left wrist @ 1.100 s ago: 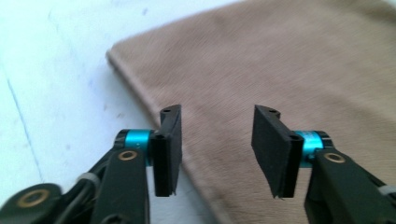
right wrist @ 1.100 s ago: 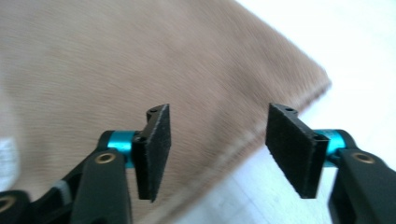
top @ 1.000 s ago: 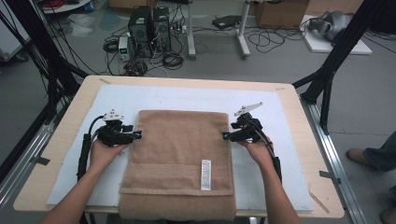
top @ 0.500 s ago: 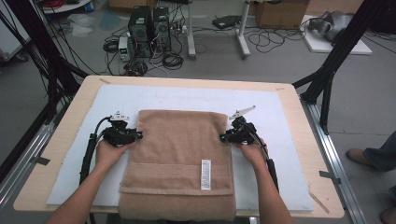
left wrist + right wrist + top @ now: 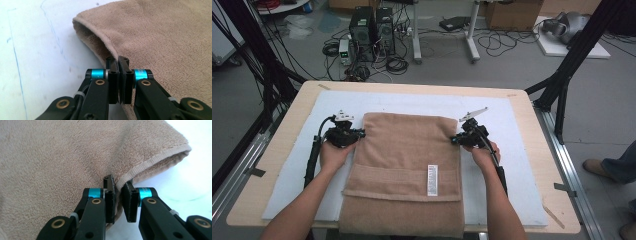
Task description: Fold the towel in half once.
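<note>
A tan towel [image 5: 407, 155], folded, lies on the white mat [image 5: 517, 145] with a white label [image 5: 431, 179] facing up; its front end hangs over the table's near edge. My left gripper [image 5: 360, 134] is at the towel's left edge near the far corner. In the left gripper view its jaws [image 5: 117, 61] are shut on the hemmed edge of the towel [image 5: 162, 37]. My right gripper [image 5: 453, 140] is at the opposite edge. In the right gripper view its jaws [image 5: 118, 182] pinch the hem of the towel [image 5: 50, 157], and the edge is lifted slightly off the mat.
The wooden table [image 5: 282, 150] has bare margins around the mat. Beyond its far edge are computer cases [image 5: 372, 25], loose cables and black frame legs [image 5: 562, 80] on the floor. A person's shoe [image 5: 597, 167] shows at the right.
Both grippers have moved inward onto the towel's side edges; the right one came left by a few centimetres and now has the hem between its jaws.
</note>
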`<state>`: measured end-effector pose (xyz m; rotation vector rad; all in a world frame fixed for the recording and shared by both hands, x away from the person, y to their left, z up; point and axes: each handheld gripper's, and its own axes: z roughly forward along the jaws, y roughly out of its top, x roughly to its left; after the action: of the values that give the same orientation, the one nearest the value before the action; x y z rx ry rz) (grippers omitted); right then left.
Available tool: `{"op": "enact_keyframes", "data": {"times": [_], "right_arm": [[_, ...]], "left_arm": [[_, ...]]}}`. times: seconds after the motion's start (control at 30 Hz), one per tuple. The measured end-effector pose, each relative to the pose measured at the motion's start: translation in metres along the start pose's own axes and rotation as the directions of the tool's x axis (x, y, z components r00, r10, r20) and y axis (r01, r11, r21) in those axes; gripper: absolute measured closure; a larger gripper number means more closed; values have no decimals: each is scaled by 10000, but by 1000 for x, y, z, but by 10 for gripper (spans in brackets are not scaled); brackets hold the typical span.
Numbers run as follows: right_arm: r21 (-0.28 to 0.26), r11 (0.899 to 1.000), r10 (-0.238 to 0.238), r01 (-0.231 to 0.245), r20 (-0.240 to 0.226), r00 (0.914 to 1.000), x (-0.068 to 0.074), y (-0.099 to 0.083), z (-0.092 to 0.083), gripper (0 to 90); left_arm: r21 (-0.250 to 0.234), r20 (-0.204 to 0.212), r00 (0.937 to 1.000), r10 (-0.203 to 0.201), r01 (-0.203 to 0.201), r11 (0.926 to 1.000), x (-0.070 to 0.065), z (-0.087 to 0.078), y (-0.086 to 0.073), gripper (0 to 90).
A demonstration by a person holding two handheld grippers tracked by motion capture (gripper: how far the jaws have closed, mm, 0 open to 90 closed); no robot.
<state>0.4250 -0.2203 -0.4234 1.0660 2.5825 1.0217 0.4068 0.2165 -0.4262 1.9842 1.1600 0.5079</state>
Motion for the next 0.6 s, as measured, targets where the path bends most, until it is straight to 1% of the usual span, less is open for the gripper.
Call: {"op": "enact_keyframes", "data": {"times": [0.03, 0.07, 0.1, 0.13, 0.2, 0.23, 0.3, 0.33, 0.37, 0.4, 0.43, 0.47, 0.5, 0.53, 0.57, 0.6], "right_arm": [[-53, 10000, 23, -23, 151, 9999, -2, 2, -1, 823], [-87, 9999, 89, -87, 210, 9997, -4, 5, -2, 822], [-81, 9999, 104, -101, 330, 9994, -6, 8, -3, 823], [-190, 9998, 88, -79, 465, 9989, -7, 11, -4, 823], [-114, 9997, 234, -228, 504, 9985, -12, 16, -6, 822], [-129, 9997, 208, -201, 620, 9979, -12, 19, -6, 822], [-324, 9994, 163, -137, 817, 9965, -14, 26, -9, 822], [-348, 9993, 148, -119, 831, 9964, -15, 29, -10, 822], [-267, 9994, 231, -209, 864, 9960, -15, 32, -11, 822], [-331, 9993, 183, -153, 942, 9954, -16, 35, -12, 822], [-393, 9991, 215, -177, 981, 9949, -16, 37, -12, 820], [-338, 9992, 262, -228, 1017, 9945, -17, 37, -12, 810], [-252, 9992, 322, -298, 1022, 9942, -17, 36, -9, 789], [-107, 9990, 441, -433, 969, 9943, -19, 34, -6, 743], [22, 9990, 449, -454, 1074, 9932, -20, 32, -3, 666], [85, 9989, 450, -464, 1261, 9910, -21, 30, -2, 603]], "left_arm": [[-136, -142, 9999, 63, -65, 9999, -1, 2, 4, 871], [-125, -212, 9997, 127, -130, 9998, -1, 2, 8, 872], [-174, -183, 9998, -4, 0, 9998, -1, 4, 12, 872], [-186, -219, 9998, 41, -45, 9998, 0, 4, 16, 872], [-472, -252, 9996, -117, 105, 9988, 2, 3, 22, 872], [-484, -298, 9994, -179, 164, 9987, 3, 3, 26, 873], [-406, -385, 9992, -63, 47, 9992, 5, 4, 33, 873], [-483, -387, 9992, -101, 82, 9988, 6, 3, 36, 873], [-614, -445, 9990, -103, 75, 9981, 6, 3, 39, 874], [-623, -451, 9989, -124, 95, 9980, 7, 3, 41, 876], [-624, -341, 9993, -170, 148, 9979, 9, 4, 42, 876], [-573, -244, 9995, -219, 205, 9981, 9, 5, 42, 873], [-429, -232, 9996, -142, 132, 9990, 10, 7, 40, 862], [-298, -183, 9997, -190, 185, 9994, 12, 8, 39, 818], [-204, -66, 9994, -346, 344, 9992, 14, 8, 38, 756], [-262, -2, 9990, -446, 445, 9987, 16, 7, 36, 713]]}}
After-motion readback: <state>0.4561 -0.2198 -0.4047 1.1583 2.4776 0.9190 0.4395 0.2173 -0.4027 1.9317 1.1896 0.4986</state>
